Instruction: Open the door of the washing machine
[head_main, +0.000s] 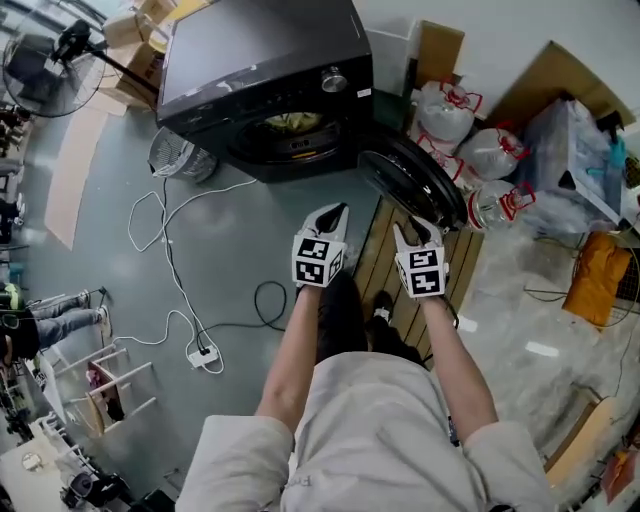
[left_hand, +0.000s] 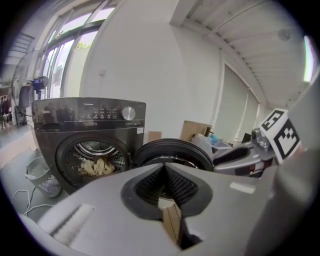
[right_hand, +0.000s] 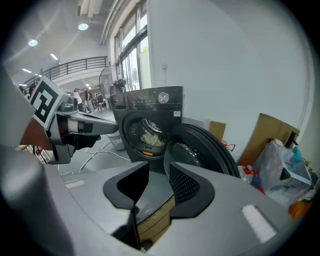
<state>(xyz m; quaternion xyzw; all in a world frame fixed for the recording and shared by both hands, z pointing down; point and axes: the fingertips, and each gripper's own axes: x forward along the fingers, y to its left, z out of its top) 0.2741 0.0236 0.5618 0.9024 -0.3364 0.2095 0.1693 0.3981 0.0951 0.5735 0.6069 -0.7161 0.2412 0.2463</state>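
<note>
The black washing machine (head_main: 260, 60) stands at the top of the head view with its round door (head_main: 410, 185) swung open to the right. Pale laundry (head_main: 293, 122) lies in the drum. My left gripper (head_main: 337, 211) is shut and empty, held in the air in front of the drum opening. My right gripper (head_main: 419, 228) hovers just short of the open door's lower edge, jaws open with nothing between them. The left gripper view shows the machine (left_hand: 90, 120), the door (left_hand: 172, 152) and the closed jaw tips (left_hand: 164, 168). In the right gripper view, the open jaws (right_hand: 159, 172) frame the door (right_hand: 200, 145).
A white cable (head_main: 170, 250) runs across the grey floor to a power strip (head_main: 203, 353). A small white basket (head_main: 175, 155) sits left of the machine. Tied plastic bags (head_main: 490, 150) and cardboard (head_main: 560, 75) crowd the right. Wooden slats (head_main: 400, 280) lie under the door.
</note>
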